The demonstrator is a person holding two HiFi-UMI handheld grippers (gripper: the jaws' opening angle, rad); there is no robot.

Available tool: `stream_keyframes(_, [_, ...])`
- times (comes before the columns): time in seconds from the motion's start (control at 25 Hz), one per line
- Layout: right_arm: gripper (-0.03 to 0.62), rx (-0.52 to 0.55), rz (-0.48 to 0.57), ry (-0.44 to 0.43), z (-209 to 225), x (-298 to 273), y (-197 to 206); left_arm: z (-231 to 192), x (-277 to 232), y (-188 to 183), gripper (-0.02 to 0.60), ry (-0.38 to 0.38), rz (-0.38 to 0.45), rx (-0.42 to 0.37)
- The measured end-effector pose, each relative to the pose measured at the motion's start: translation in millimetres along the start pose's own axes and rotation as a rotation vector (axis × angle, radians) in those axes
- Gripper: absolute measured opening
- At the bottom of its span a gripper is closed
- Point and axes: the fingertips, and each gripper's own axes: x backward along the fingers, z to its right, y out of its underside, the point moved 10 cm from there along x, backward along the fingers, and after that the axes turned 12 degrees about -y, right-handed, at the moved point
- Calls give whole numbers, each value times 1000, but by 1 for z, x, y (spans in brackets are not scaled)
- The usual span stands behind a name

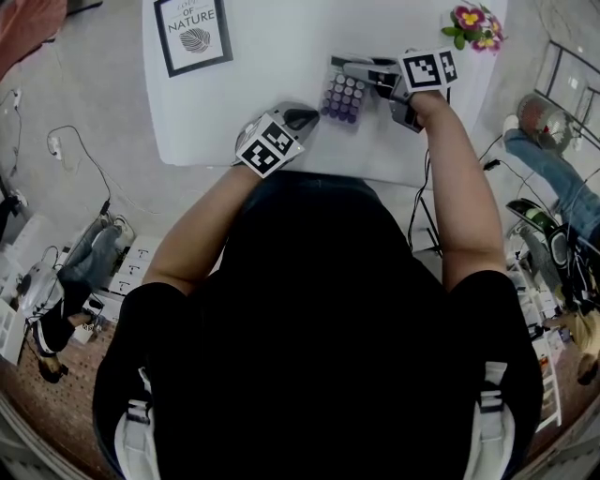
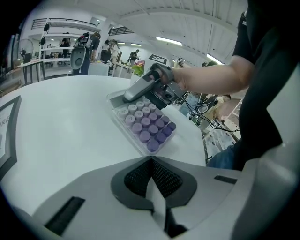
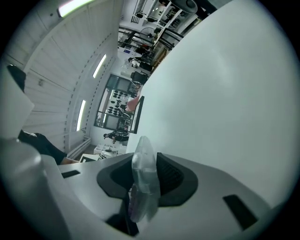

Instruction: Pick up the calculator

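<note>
The calculator (image 1: 344,97), in a clear case with rows of purple keys, is on the white table (image 1: 262,112) right of the middle. My right gripper (image 1: 349,67) comes in from the right and is shut on its far end. In the right gripper view the clear edge (image 3: 143,178) stands pinched between the pads. The left gripper view shows the calculator (image 2: 146,124) with a right finger (image 2: 140,89) over its far end and its near end down on the table. My left gripper (image 1: 309,117) is just left of it, shut and empty (image 2: 152,164).
A framed print (image 1: 192,35) lies at the table's far left. A small pot of flowers (image 1: 476,23) stands at the far right corner. The table's front edge (image 1: 309,173) runs close to the person's body. Cables and boxes lie on the floor to both sides.
</note>
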Motion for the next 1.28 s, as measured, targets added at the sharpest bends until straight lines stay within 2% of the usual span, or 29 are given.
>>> stream_keyframes(0.4, [112,17,93,-10,-6,20,6,-9,10,-10,17,-1,61,96])
stream_keyframes(0.64, [112,68,153,8,-18,29,7,-4,16,-10,17,4,86,90])
stream_keyframes(0.84, [112,136,206,0,-44,49,5,6,29,-18,17,-6,95,65])
stream_keyframes(0.96, [112,129,236,7,-57,64,13,16,36,-21,17,-17,96,48])
stream_keyframes(1.08, [112,183,265,-16,-78,82,25,36,45,-31,17,-31,111,45])
stream_keyframes(1.28, [112,160,316,-6,-102,98,51,62,67,-39,17,-56,133,-4])
